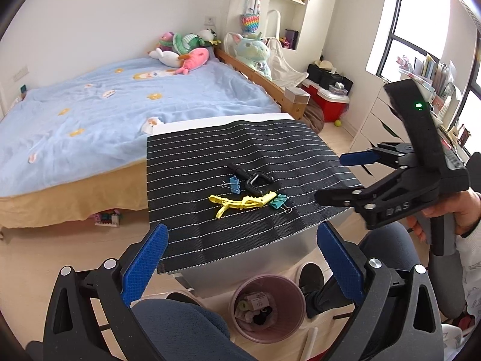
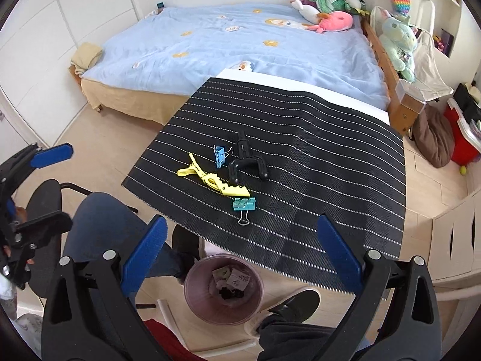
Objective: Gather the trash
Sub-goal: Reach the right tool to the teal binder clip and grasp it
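A pink trash bin (image 1: pixel 267 307) (image 2: pixel 224 290) stands on the floor below the table's near edge, with scraps inside. On the black striped mat (image 1: pixel 270 156) (image 2: pixel 315 156) lie a yellow hair clip (image 1: pixel 242 202) (image 2: pixel 215 179), a blue binder clip (image 1: pixel 235 184) (image 2: pixel 220 156), a teal binder clip (image 1: pixel 279 202) (image 2: pixel 244 204) and a black clamp (image 1: pixel 254 177) (image 2: pixel 246 162). My left gripper (image 1: pixel 240 266) is open and empty, held above the bin and short of the mat. My right gripper (image 2: pixel 240 258) is open and empty too; it shows in the left wrist view (image 1: pixel 348 177) at the mat's right edge.
The mat covers a white table (image 1: pixel 249 258). A bed (image 1: pixel 105 114) with a blue cover and plush toys stands behind it. The person's knees (image 2: pixel 102 225) and shoes (image 2: pixel 297 300) flank the bin. White drawers (image 2: pixel 457 240) stand at the right.
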